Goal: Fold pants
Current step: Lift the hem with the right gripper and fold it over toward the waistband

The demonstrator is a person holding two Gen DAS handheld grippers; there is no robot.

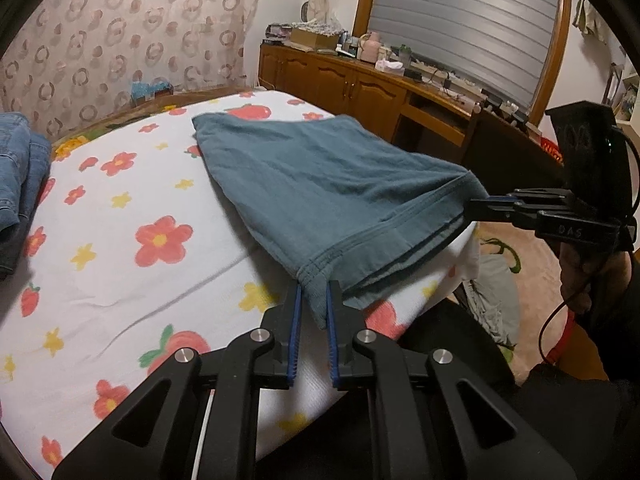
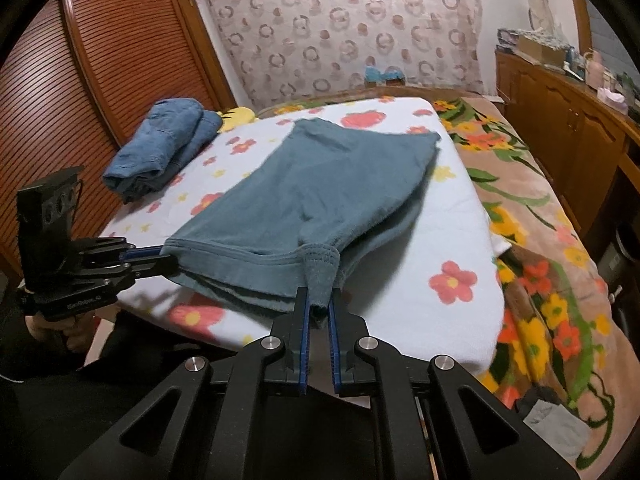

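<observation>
On the far left of the bed (image 2: 472,240), towards its left edge, sits a pile of folded blue jeans (image 2: 160,148), well apart from the work in hand. Next along, the left tool (image 1: 314,296) is pressed together on a bunched corner of the teal pants (image 1: 320,184), its blue pads (image 1: 297,320) squeezing a tuck of the waistband just over the near edge of the bed. The pants themselves lie across the middle of the flower-print sheet (image 1: 120,280), already doubled over, with their far end resting flat towards the head of the bed and their near hem raised off the sheet between the two tools. To the right, the right tool (image 2: 318,300) pinches the other near corner the same way, gripped by the person's hand (image 1: 576,276).

The cloth looks like a soft, light knit: it sags between the two grips and creases where it is nipped, so I judge it will drape and drift rather than hold a line. The stitched hem is the thickest, firmest part, and the two corners on it look like the sensible holds; kept taut between them, the edge should carry over straight.
</observation>
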